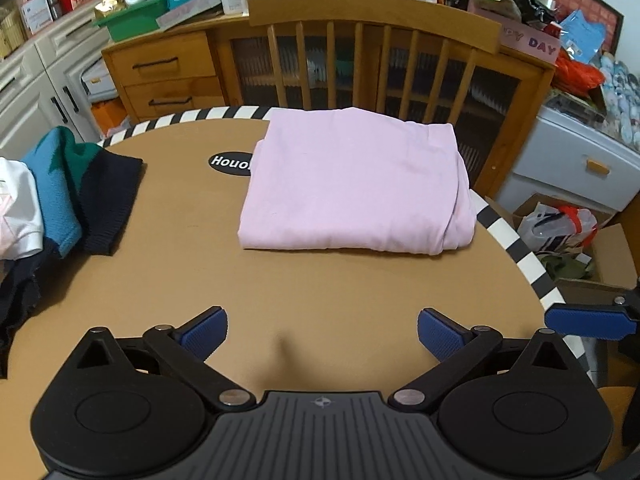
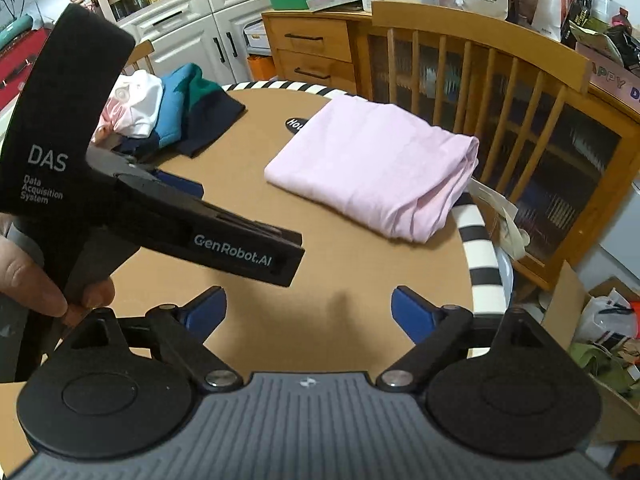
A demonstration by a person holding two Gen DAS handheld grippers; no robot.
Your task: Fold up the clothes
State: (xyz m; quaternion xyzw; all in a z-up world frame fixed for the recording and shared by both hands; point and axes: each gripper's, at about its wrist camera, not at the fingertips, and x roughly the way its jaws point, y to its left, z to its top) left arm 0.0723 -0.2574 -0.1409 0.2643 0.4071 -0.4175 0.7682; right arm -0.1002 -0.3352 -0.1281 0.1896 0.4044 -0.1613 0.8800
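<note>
Our left gripper (image 1: pixel 322 332) and right gripper (image 2: pixel 308 312) gape wide and empty; the folded pink shirt (image 1: pixel 352 180) lies on the table's (image 1: pixel 180 272) far side, the unfolded pile (image 1: pixel 60 184) far left, nearer our left gripper

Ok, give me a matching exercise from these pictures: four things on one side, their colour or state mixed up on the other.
Things:
1. folded garment
2. left gripper
3. table edge
4. knit top in the pile

Descriptions:
A. black and white stripes
B. blue and green
C. pink
D. open, holding nothing

Pairs: 1-C, 2-D, 3-A, 4-B
</note>
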